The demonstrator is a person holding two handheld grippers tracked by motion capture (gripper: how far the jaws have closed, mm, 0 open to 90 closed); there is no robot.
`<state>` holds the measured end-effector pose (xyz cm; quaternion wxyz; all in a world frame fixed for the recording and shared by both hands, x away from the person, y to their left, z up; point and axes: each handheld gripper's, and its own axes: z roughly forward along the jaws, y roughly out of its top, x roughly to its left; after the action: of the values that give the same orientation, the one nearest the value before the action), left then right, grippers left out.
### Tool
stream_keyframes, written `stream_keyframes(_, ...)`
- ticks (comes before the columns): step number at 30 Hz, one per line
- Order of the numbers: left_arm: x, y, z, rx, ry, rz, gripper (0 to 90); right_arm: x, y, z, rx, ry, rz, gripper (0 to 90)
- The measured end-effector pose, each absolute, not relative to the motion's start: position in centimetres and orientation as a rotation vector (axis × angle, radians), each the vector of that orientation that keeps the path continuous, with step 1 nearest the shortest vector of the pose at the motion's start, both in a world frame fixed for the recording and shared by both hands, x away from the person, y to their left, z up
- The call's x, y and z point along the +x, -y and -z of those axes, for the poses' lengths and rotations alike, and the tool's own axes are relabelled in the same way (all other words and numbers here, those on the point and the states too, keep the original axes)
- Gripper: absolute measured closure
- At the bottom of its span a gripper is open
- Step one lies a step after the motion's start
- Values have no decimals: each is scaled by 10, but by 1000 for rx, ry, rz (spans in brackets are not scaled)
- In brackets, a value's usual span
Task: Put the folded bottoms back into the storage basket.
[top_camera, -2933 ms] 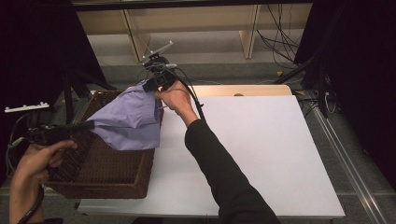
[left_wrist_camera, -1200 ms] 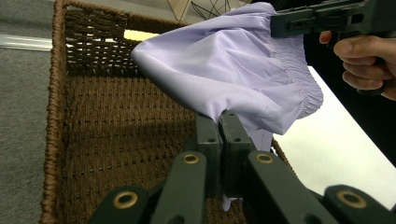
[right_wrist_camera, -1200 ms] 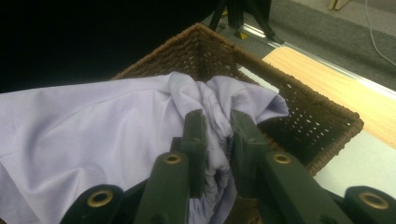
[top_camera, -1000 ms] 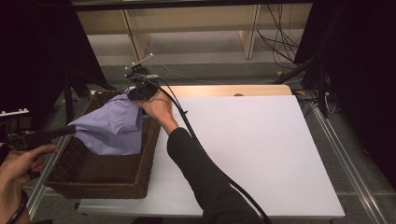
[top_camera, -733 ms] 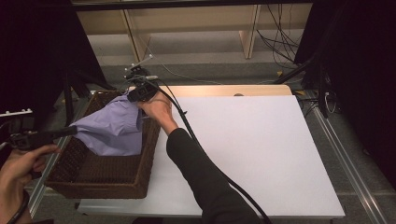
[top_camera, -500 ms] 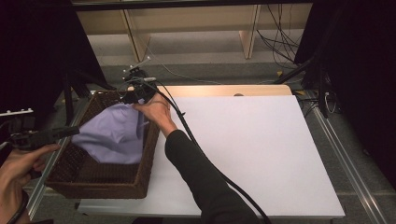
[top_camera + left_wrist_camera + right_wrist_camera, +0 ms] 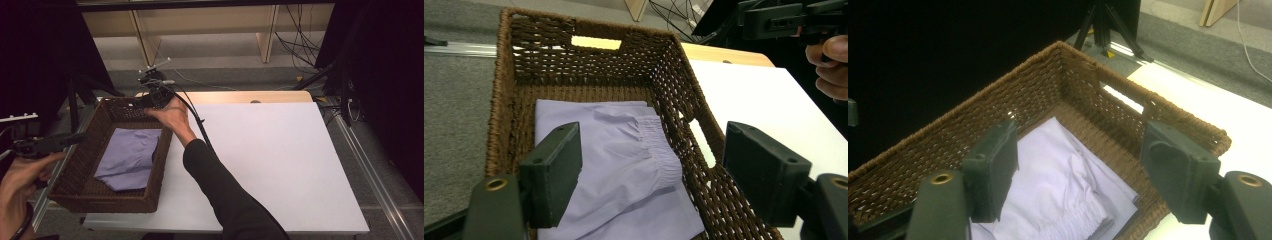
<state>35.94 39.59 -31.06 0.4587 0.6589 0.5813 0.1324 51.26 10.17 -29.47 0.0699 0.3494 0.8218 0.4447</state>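
The folded lilac garment (image 7: 129, 157) lies flat in the wicker basket (image 7: 161, 159) at the table's (image 7: 280, 160) nine o'clock edge. The left gripper (image 7: 649, 175) hangs spread and empty above it. The right gripper (image 7: 1078, 172), its jaws just opening with nothing between them, hovers at the basket's one o'clock corner.

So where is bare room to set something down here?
The white tabletop right of the wicker basket is bare out to its right edge. The basket is crowded: the folded lilac garment covers most of its floor.
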Motion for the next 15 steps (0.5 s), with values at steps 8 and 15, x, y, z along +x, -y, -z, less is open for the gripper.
stream_keyframes(8,365,-383,312,1637,-1402,-297,224,509,-95,292,1040,-2463,-1359,294)
stream_keyframes(15,368,-377,314,1630,-1394,-296,201,507,-86,289,1044,-2456,-1365,277)
